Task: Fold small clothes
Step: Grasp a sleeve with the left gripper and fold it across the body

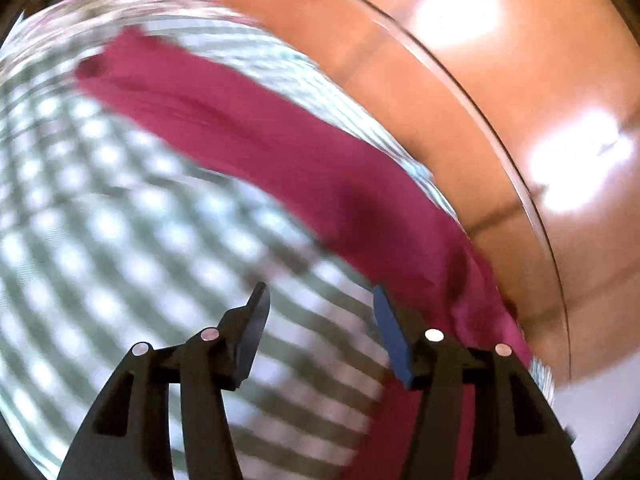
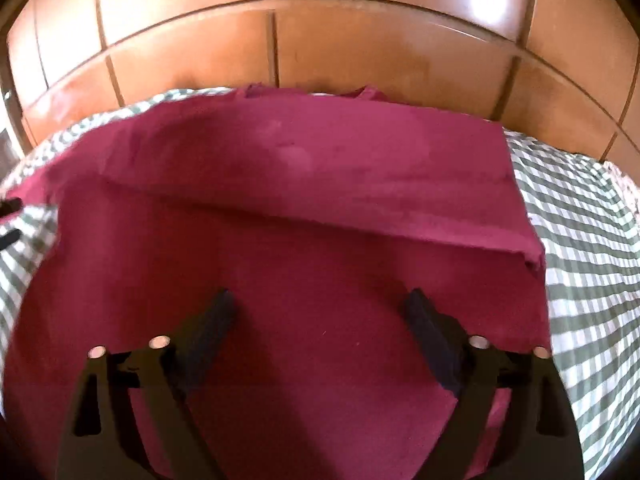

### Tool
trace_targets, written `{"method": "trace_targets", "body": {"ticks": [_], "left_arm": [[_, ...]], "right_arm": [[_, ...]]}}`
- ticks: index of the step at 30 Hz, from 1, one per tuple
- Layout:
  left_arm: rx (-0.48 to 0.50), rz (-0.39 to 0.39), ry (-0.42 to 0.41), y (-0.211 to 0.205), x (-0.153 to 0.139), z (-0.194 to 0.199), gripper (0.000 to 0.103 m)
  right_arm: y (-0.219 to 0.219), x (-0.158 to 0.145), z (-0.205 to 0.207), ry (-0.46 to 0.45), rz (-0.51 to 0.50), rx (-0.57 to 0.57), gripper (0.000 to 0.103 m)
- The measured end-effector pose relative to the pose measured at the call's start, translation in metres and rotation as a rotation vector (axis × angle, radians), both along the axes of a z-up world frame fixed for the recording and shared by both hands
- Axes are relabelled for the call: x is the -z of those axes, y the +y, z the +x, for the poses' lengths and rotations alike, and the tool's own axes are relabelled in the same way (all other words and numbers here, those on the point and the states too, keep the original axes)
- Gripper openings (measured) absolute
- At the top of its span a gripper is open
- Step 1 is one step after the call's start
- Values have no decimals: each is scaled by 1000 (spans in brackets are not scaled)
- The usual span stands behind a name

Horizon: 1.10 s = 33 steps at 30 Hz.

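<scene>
You have one garment point(image 2: 280, 208) to work with: a crimson, soft, matte cloth lying on the checked bedcover point(image 2: 580, 240). In your right wrist view it spreads flat and wide, with a fold line running across it from left to right, so that an upper layer sits over the lower one and ends in a fairly straight right edge. Its far edge is slightly ruffled, close to the wooden panelling point(image 2: 360, 48).

Your right gripper point(image 2: 320, 300) hovers over the near part of the garment with its jaws spread wide and nothing between them; whether the tips touch the cloth cannot be told.

In your left wrist view, which is blurred, the same garment point(image 1: 280, 148) shows as a long band running diagonally from upper left to lower right. Your left gripper point(image 1: 318, 292) stands partly apart, with only the bedcover point(image 1: 100, 200) showing in the gap. The right-hand finger sits just beside the cloth's edge.

The bedcover is woven in green and white checks. Behind it, the glossy reddish-brown wood is divided by dark grooves into panels and catches two bright glares point(image 1: 456, 8).
</scene>
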<state>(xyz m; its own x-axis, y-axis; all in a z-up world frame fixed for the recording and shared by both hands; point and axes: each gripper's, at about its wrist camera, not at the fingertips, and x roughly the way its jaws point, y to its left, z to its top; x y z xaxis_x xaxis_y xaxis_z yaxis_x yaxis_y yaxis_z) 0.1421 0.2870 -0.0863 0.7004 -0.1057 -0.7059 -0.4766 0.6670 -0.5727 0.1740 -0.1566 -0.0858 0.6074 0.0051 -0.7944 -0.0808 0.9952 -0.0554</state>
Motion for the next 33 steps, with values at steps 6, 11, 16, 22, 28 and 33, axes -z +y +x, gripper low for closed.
{"method": "trace_targets", "body": {"ticks": [6,11,16,22,28,33], "left_arm": [[-147,-74,-34,72,3,-23,57],[-266,-154,-7,125,11,-24,57],[-337,-228,-13,162,27,-19,43],[-344,-184,-3,175,24,-2,8],[-122,-54,-165,108,-51,16,8],[155,63,-265,4,-95,34,8]], "right_arm": [[-2,10,0,18,35,25,100],[0,11,-4,2,24,25,100],[-1,13,-4,3,23,25,100],[0,12,-4,2,16,25,100],[0,12,-3,2,19,25,100],[-1,12,-3,1,24,24,100]]}}
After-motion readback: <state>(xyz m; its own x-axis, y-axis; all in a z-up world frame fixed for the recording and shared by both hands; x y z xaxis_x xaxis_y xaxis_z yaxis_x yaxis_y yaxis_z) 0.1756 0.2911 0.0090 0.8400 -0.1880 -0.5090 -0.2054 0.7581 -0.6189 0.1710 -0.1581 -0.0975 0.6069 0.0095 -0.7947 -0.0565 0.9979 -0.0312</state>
